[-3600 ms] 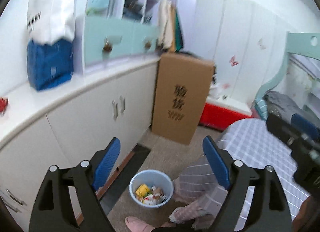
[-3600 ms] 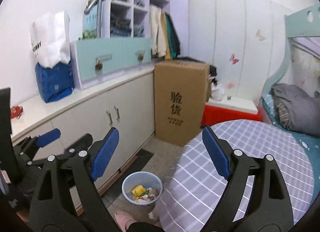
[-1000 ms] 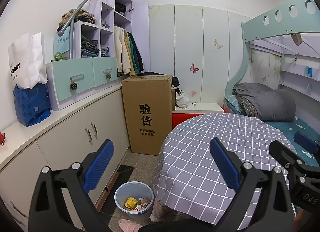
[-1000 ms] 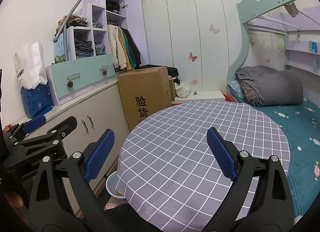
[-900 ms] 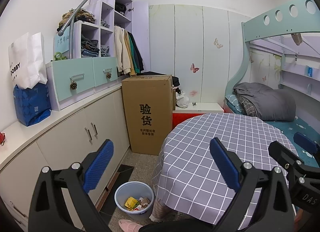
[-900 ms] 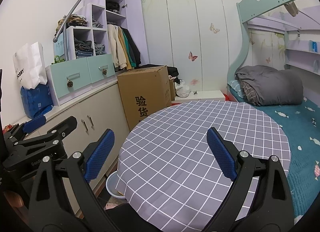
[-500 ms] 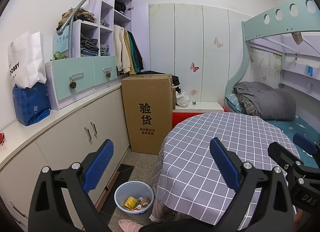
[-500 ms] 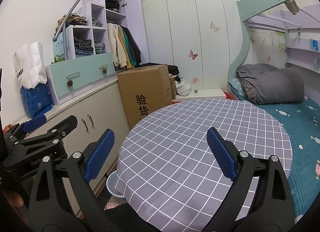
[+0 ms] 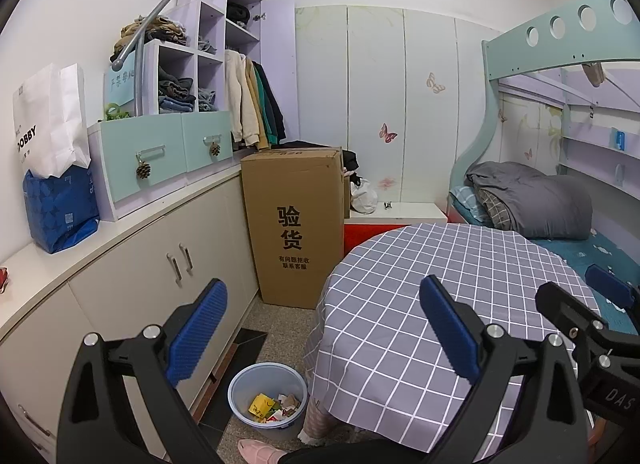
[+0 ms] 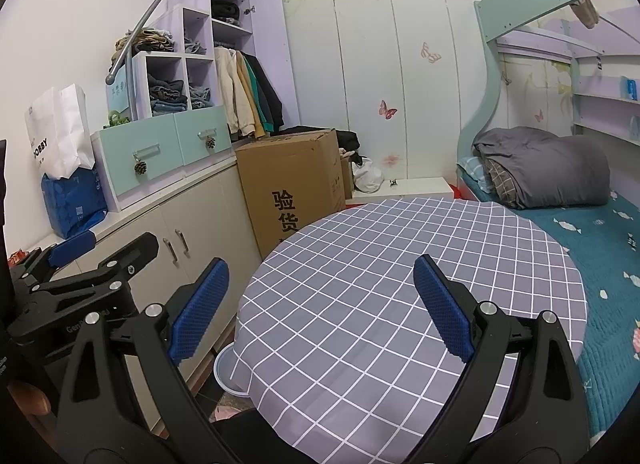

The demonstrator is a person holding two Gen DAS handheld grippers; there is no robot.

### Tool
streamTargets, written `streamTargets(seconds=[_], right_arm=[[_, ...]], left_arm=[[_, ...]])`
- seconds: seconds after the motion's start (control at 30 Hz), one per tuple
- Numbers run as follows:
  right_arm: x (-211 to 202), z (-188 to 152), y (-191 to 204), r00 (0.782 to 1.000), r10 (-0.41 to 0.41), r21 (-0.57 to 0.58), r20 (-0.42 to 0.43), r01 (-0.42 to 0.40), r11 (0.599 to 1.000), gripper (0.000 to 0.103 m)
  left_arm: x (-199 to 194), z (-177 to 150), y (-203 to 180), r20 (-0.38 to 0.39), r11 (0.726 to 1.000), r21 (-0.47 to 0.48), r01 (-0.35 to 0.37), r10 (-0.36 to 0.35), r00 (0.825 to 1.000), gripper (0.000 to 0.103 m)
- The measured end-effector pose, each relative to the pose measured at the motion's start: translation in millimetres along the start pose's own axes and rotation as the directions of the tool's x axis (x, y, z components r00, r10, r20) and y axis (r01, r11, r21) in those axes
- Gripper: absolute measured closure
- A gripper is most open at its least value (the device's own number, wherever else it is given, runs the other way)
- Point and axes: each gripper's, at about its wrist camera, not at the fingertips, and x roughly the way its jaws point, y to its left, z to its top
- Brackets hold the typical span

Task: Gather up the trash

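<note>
Gaping left claw [image 9: 322, 326] and right claw [image 10: 320, 308] above table [image 10: 360, 264] edge, bin [image 9: 267, 392] below.

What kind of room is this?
Most likely a bedroom, maybe a child's. There is a bunk bed with a grey quilt on the lower bunk, clothes hanging in an open wardrobe, and butterfly stickers on the wall. A round table stands beside the bed.
</note>
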Motion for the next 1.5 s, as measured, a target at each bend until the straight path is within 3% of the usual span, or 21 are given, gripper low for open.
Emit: streamTargets(seconds=[1.5], right_arm=[[12,-5,-7,0.999,0.007,0.02,-0.037,-0.006,1.0,0.011]], left_arm=[[12,-4,-1,-0.015,1.0,0.012,-0.002,0.002,1.0,0.008]])
